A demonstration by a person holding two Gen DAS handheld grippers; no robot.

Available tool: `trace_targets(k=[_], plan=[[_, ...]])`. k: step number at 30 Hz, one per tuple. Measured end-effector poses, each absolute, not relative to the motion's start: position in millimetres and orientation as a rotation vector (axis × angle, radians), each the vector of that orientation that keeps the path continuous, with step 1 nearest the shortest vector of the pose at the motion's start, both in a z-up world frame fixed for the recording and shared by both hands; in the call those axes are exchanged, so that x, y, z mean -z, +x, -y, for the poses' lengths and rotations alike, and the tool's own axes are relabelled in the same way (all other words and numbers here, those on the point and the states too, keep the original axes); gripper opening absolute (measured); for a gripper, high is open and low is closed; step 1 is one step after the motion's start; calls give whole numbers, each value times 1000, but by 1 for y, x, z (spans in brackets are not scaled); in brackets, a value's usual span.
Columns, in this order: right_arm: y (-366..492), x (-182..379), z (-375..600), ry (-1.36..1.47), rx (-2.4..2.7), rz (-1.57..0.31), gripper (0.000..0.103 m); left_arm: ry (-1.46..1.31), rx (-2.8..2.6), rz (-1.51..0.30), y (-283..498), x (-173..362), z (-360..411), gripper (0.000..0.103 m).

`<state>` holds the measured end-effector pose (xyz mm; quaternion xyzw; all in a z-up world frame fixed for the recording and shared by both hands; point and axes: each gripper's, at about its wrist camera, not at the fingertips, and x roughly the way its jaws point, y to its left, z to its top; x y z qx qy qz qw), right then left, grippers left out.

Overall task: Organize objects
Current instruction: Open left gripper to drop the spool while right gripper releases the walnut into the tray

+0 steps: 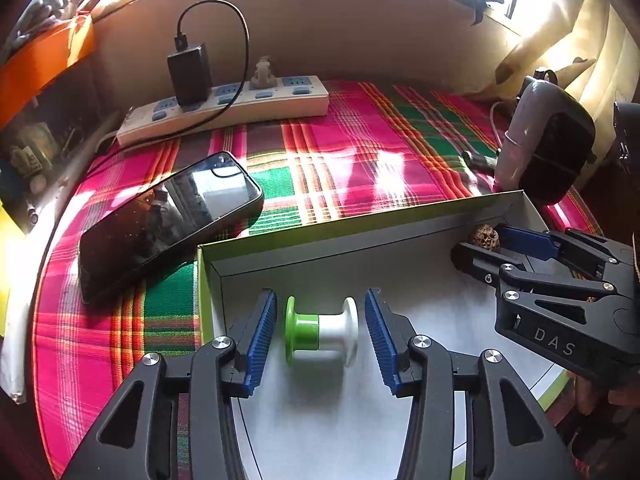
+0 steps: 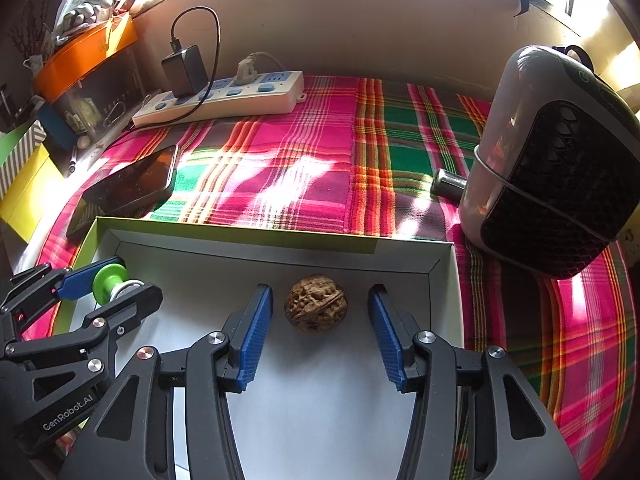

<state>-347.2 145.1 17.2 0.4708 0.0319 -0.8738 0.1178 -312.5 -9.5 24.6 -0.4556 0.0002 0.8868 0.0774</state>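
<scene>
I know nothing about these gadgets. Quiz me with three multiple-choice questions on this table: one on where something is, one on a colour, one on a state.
1. Where does the walnut lie?
A. on the phone
B. inside the shallow box
C. on the power strip

2. What colours is the spool?
A. green and white
B. red and black
C. all yellow

3. How is the right hand-held gripper?
A. clamped on the walnut
B. open, walnut loose between its pads
C. shut on nothing

Answers:
1 B, the box's walls surround it.
2 A, one half is green, the other white.
3 B, gaps show on both sides of the walnut.
</scene>
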Motion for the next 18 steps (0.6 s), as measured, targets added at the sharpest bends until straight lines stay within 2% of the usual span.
trace_targets(k=[18], plan=[[-334, -28, -154, 1353, 2584, -52, 56, -1326, -2682, 31, -298, -38, 16, 48]])
